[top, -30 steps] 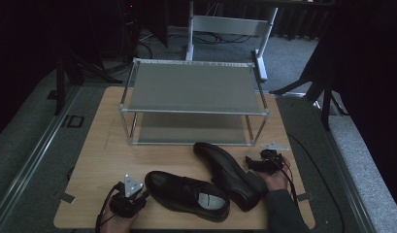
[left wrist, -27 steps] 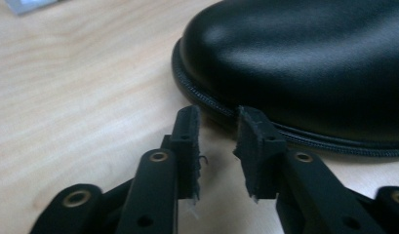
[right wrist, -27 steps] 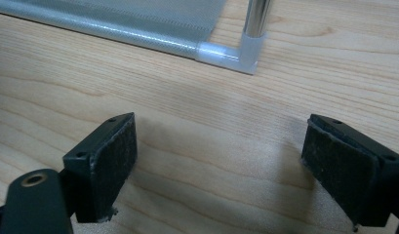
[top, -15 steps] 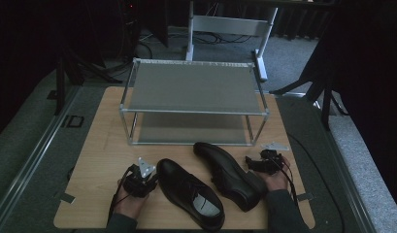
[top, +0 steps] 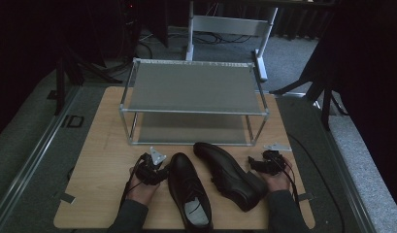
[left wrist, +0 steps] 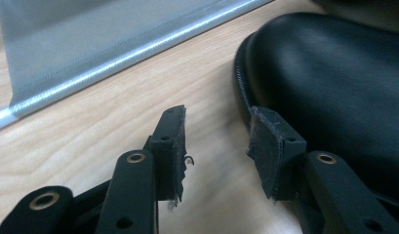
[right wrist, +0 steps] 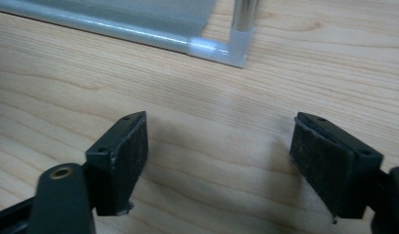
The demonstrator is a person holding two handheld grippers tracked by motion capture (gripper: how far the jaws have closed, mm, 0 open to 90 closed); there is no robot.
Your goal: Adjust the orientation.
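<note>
Two black leather shoes lie on the wooden table in front of a two-tier metal rack (top: 193, 110). The left shoe (top: 189, 191) points its toe at the rack. My left gripper (top: 157, 165) sits just left of that toe. Its jaws (left wrist: 216, 141) have just been opening and stand apart with only bare wood between them. The glossy toe (left wrist: 324, 83) lies against the outer side of the right-hand jaw. The right shoe (top: 227, 174) lies slanted. My right gripper (top: 258, 162) rests to its right, open (right wrist: 219, 156); its jaws have just been closing a little over bare wood.
The rack's lower shelf (left wrist: 89, 44) and its front corner post (right wrist: 236, 34) stand close ahead of the grippers. A small grey plate (top: 277, 146) lies on the table by the rack's right foot. Dark floor, cables and a white frame (top: 230, 24) lie beyond the table.
The left hand has moved right and toward the rack. The left shoe has swung from lying slantwise to pointing its toe at the rack. The right hand and right shoe have stayed put.
</note>
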